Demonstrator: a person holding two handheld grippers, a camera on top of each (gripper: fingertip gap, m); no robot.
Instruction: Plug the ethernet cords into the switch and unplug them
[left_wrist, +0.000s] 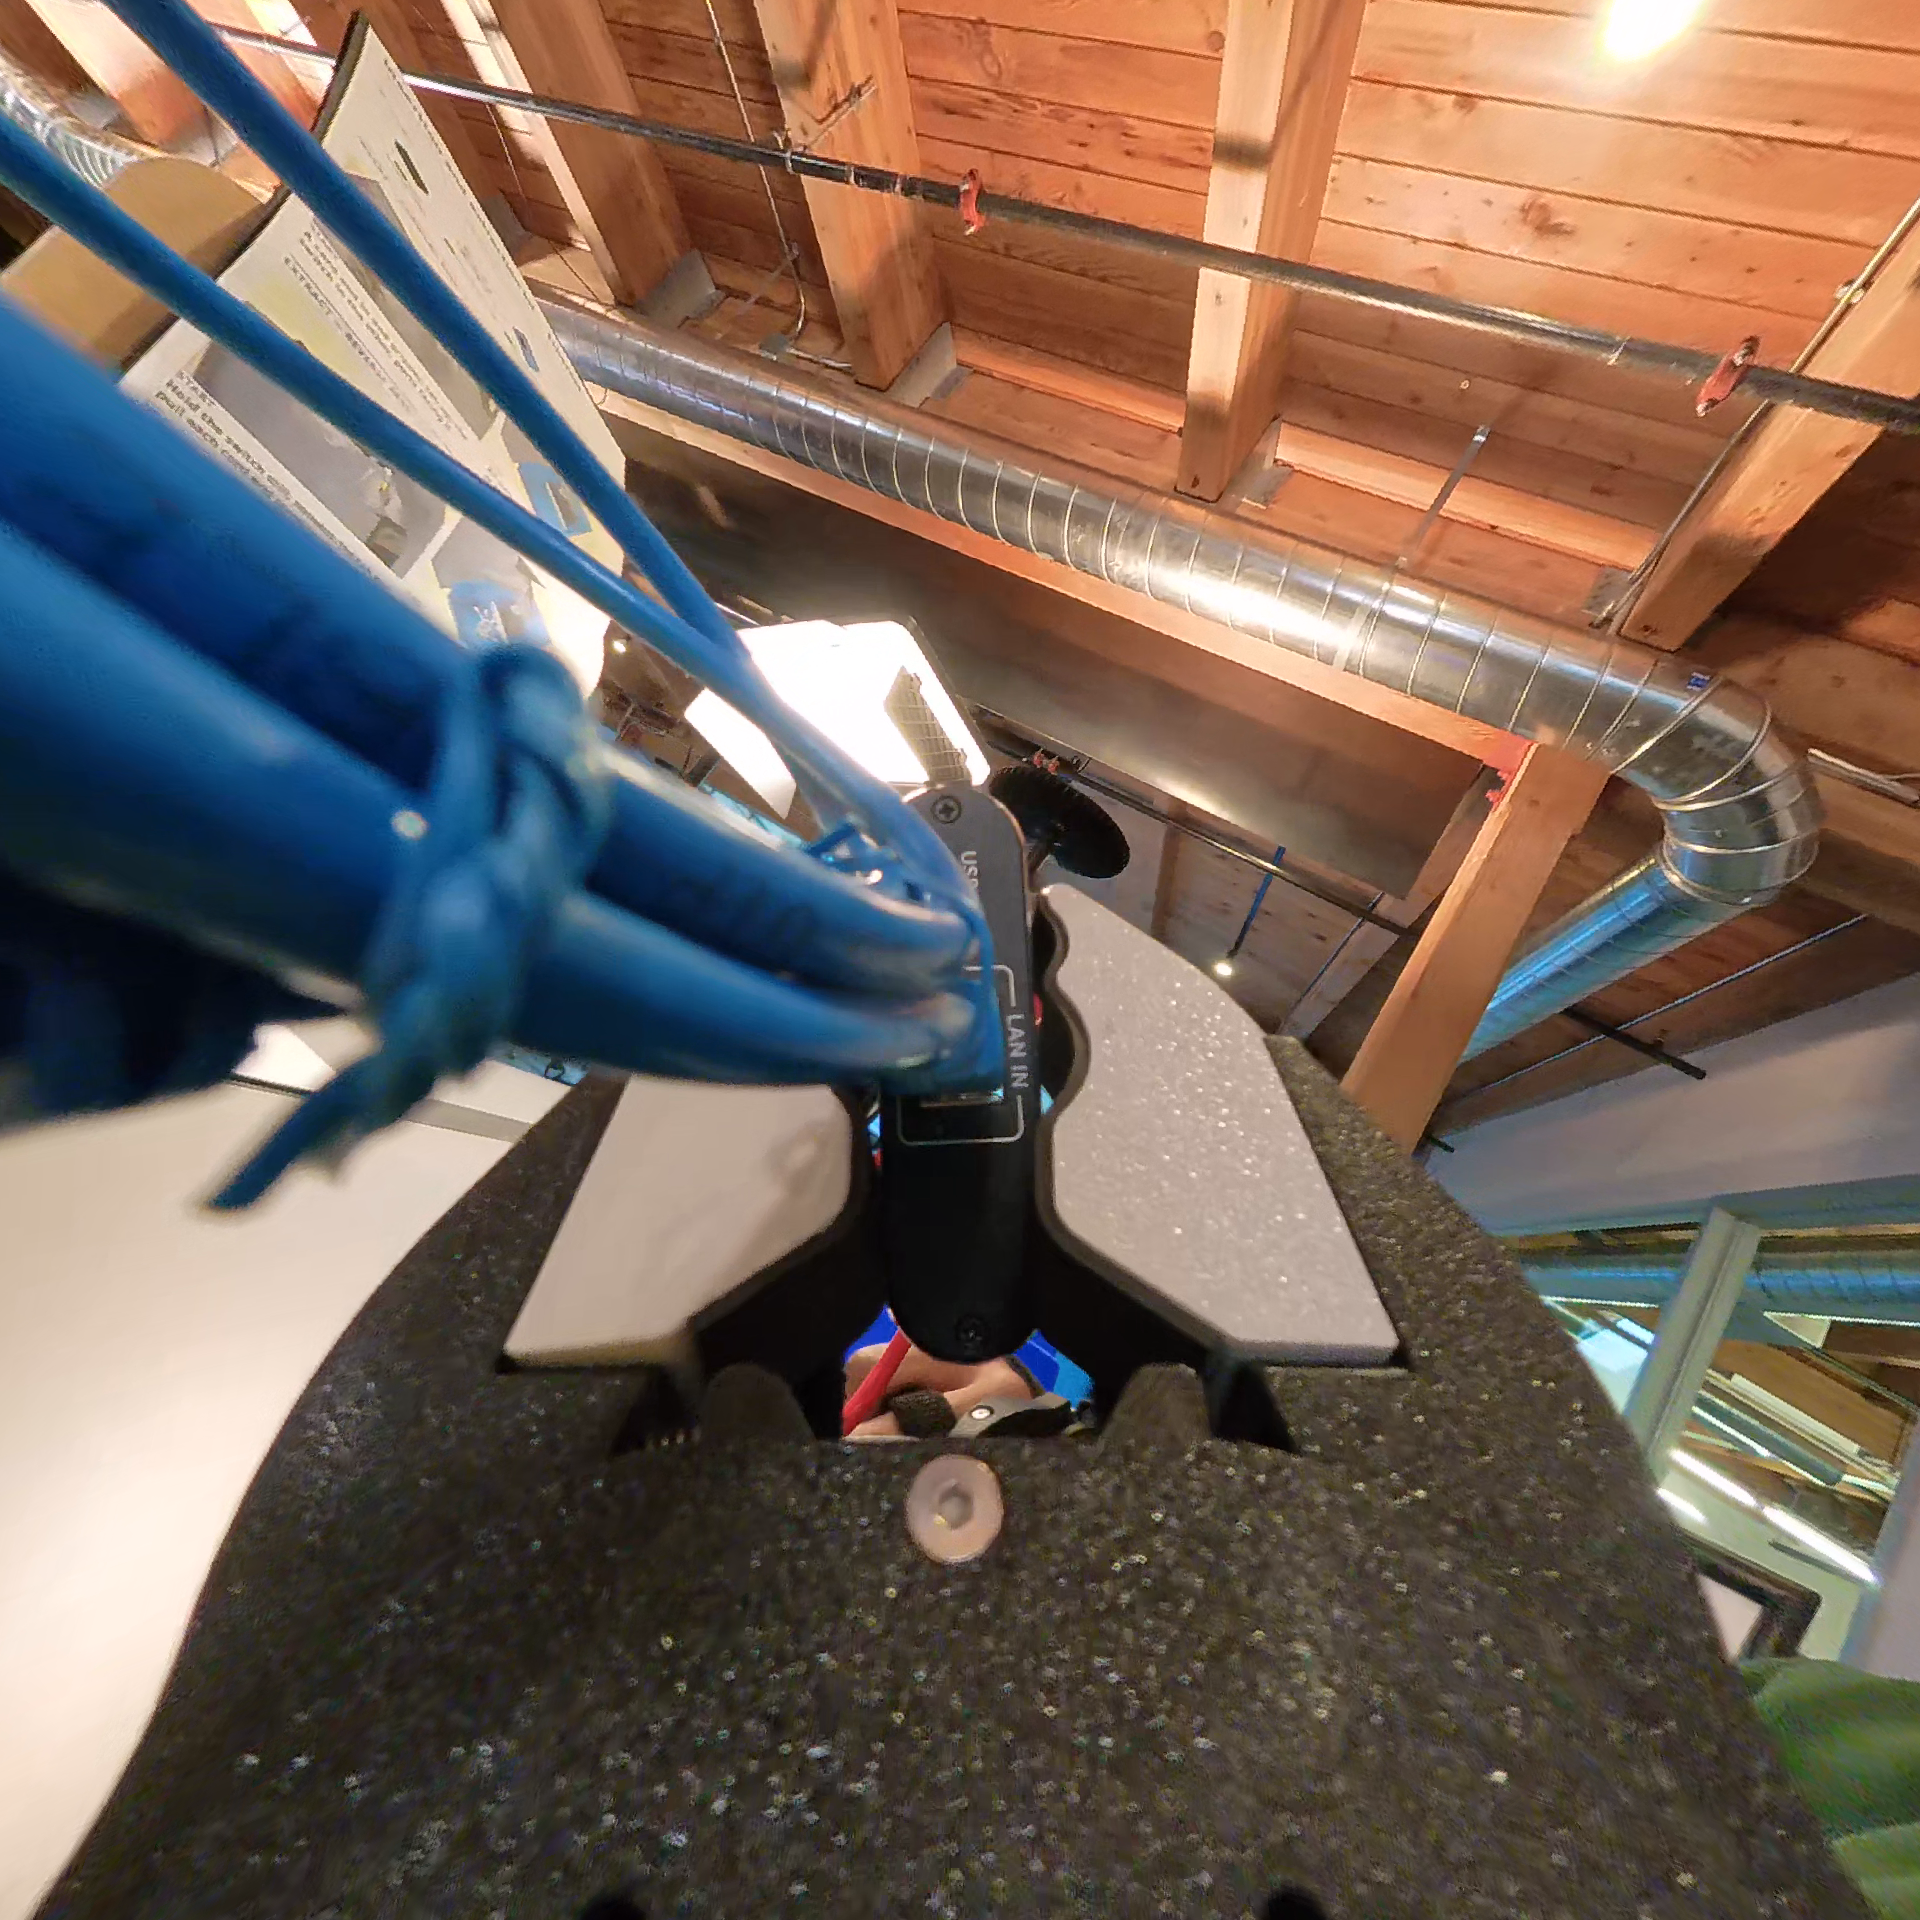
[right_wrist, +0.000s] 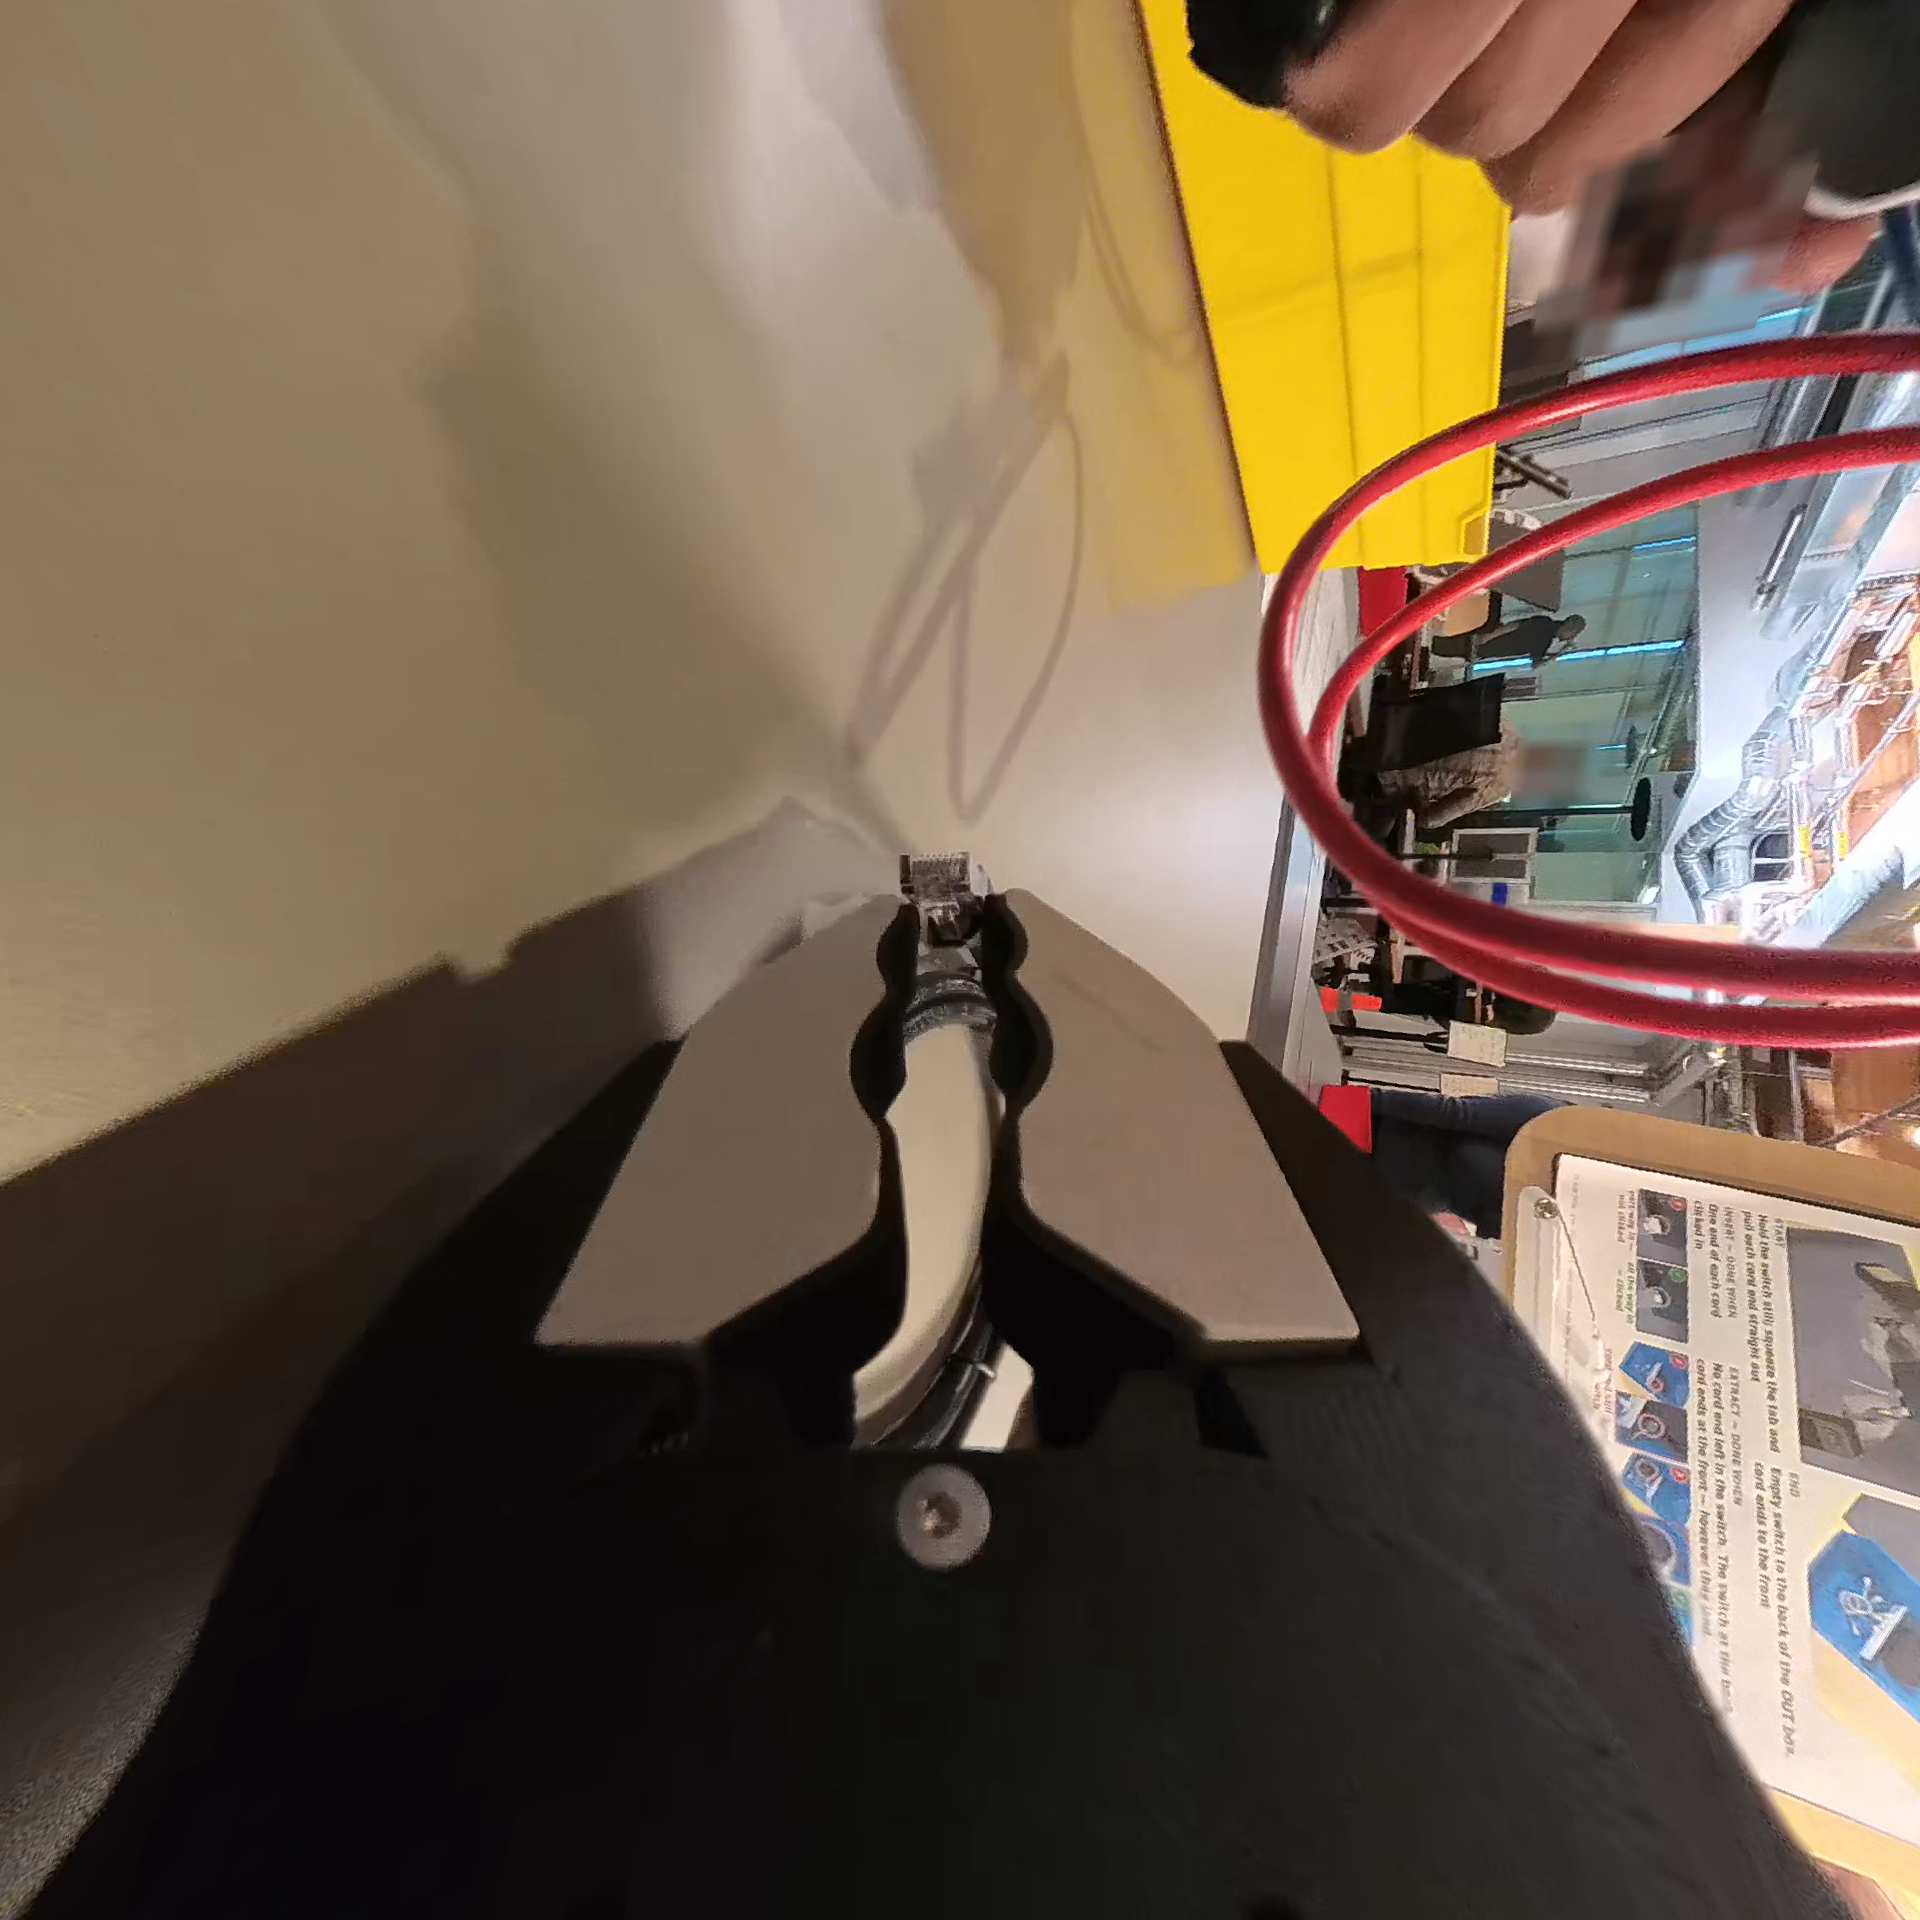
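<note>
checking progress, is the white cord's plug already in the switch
No, the right gripper holds the white cord with its plug bare in open air.

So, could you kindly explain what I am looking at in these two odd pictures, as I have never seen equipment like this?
No robot arm here: a person holds a pair of hand-held tongs in each hand, and each carries a wide-angle camera looking along its two fingers.

The left wrist view points up at a wooden ceiling. The left tongs are shut on a slim black switch, seen edge-on. A tied bundle of blue cords runs into the switch's side.

The right wrist view is turned sideways, beside a pale surface. The right tongs are shut on a white cord, whose clear plug pokes past the fingertips. Loops of red cord hang nearby, with a yellow bin and an instruction sheet beyond.
</note>
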